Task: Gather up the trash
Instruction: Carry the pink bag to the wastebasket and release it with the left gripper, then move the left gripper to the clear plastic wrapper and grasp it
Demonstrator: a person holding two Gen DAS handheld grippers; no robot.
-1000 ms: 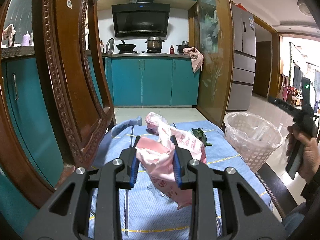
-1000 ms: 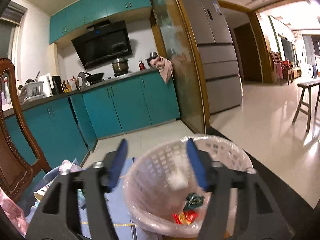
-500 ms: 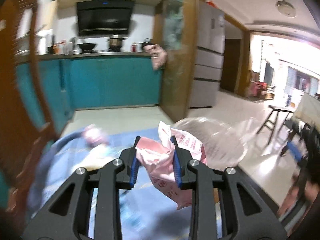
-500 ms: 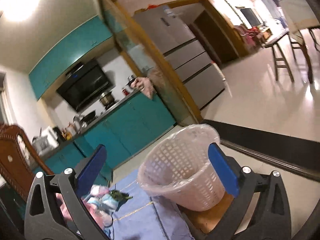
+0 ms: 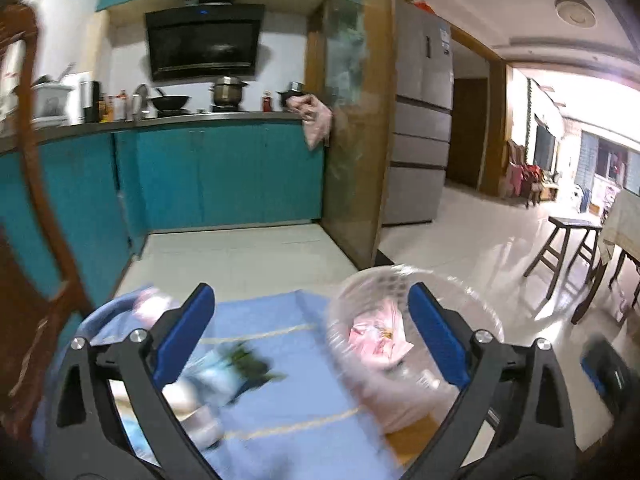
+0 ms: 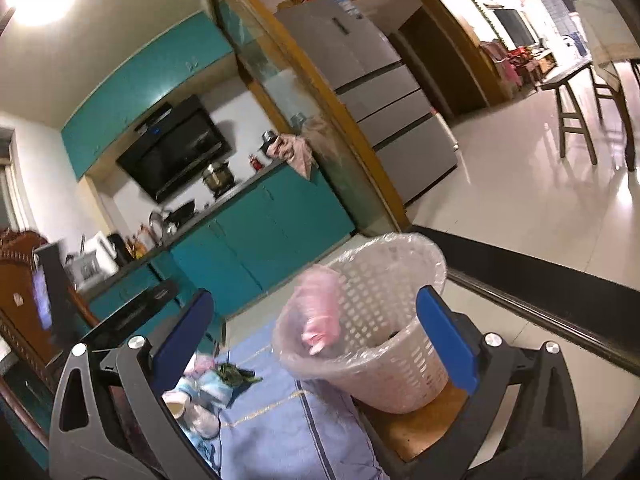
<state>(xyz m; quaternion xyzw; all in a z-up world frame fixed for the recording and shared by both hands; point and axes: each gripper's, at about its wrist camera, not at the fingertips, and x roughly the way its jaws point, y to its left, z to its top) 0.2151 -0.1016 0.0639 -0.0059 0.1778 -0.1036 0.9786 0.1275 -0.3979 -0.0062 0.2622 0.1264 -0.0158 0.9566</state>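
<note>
The left gripper (image 5: 308,336) is spread wide with nothing between its blue pads, held above the blue cloth (image 5: 296,364) that covers the worktop. Just ahead of its right-hand finger stands the white lattice basket (image 5: 472,320), lined with a clear plastic bag, and a crumpled pink plastic bag (image 5: 376,336) lies inside it. In the right wrist view the right gripper (image 6: 314,340) is likewise spread and holds nothing; the same basket (image 6: 396,364) sits between its fingers, farther off, on a bare wooden patch of the worktop (image 6: 416,436) at the cloth's edge. The pink bag (image 6: 320,312) shows at the basket's near rim, blurred, so whether it has settled or is in the air cannot be told. To the left on the cloth (image 6: 272,428) lies the remaining litter: a dark green wrapper (image 6: 234,374) and a few pale, smeared scraps (image 6: 196,404) near it.
</note>
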